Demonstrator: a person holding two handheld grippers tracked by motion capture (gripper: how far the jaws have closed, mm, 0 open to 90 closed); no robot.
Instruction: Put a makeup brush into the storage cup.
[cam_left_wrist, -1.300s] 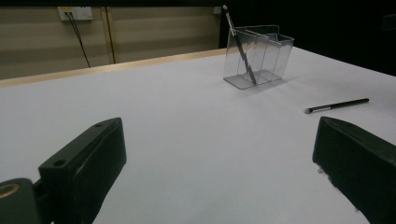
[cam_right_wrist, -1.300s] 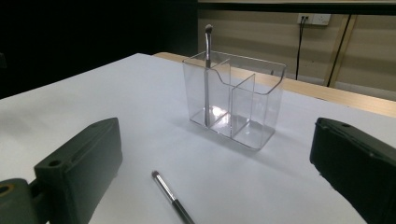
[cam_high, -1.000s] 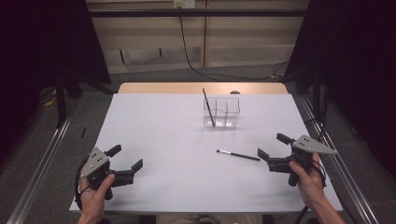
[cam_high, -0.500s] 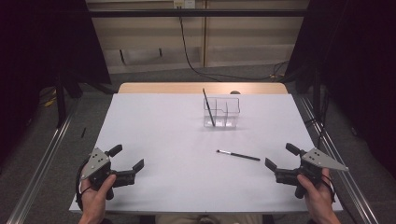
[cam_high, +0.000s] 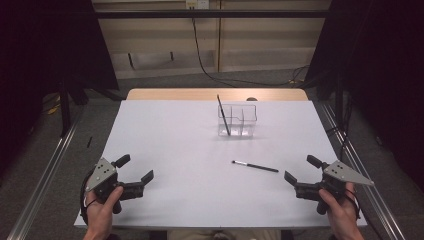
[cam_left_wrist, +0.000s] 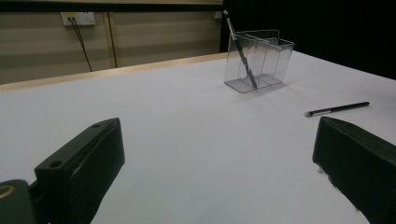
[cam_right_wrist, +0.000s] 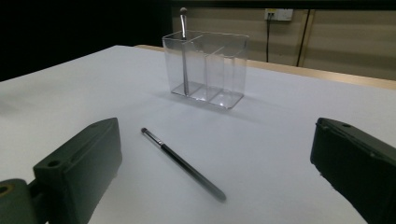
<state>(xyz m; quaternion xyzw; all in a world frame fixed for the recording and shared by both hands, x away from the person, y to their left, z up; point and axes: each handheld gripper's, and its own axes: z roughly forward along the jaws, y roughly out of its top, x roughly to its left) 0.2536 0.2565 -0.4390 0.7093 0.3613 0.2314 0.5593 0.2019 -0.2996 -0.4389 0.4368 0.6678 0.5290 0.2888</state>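
White sheeting covers the table (cam_high: 165, 130), matte and smooth. Left gripper (cam_high: 135, 172) rests well left of the loose brush (cam_high: 255, 166), jaws spread, holding nothing. That slim black brush, pale at its tip, lies flat in front of the clear, compartmented plastic holder (cam_high: 238, 120). Right gripper (cam_high: 301, 169) sits just right of it, jaws apart. No writing is readable.

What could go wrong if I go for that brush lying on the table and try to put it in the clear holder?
The brush is thin and lies flat on the white table, so the right hand-held gripper, now open, might slip off it or roll it away.

The clear holder looks light; nudging it could tip it, along with the brush that leans in its left compartment.
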